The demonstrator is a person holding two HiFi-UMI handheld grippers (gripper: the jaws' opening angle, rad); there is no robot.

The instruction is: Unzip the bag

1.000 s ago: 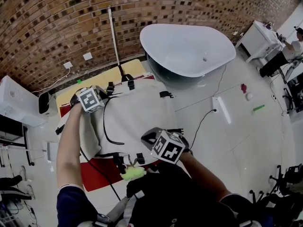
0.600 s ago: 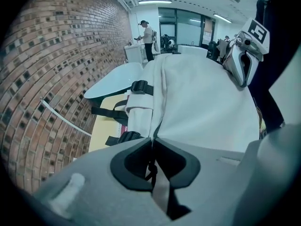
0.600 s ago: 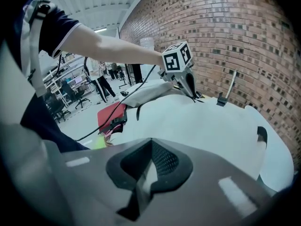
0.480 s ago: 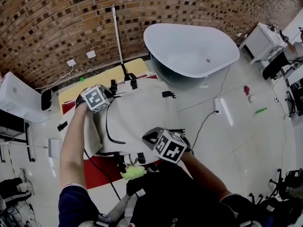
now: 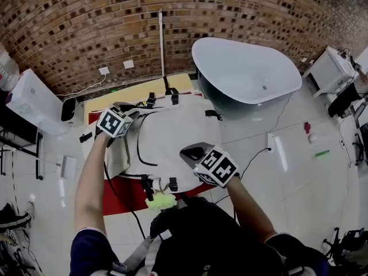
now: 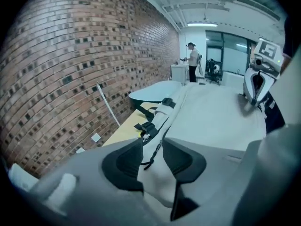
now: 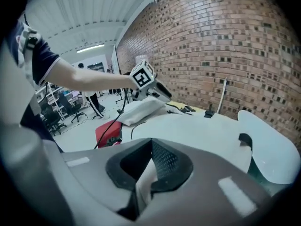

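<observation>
Brick wall along the far side, dark red-brown. Two white socket plates sit low on it and a white pole leans against it. Floor is glossy white tile. White freestanding bathtub near the wall, dark underside. White box unit at left, white cabinet far right. Yellow mat lies by the wall, red mat nearer me. Black cable crosses the tiles and ends just beside a long white block. A green bit and a red bit lie beyond. White ceiling, strip light on. Glass partition at one end with a person standing near it. Office chairs at the other end.
</observation>
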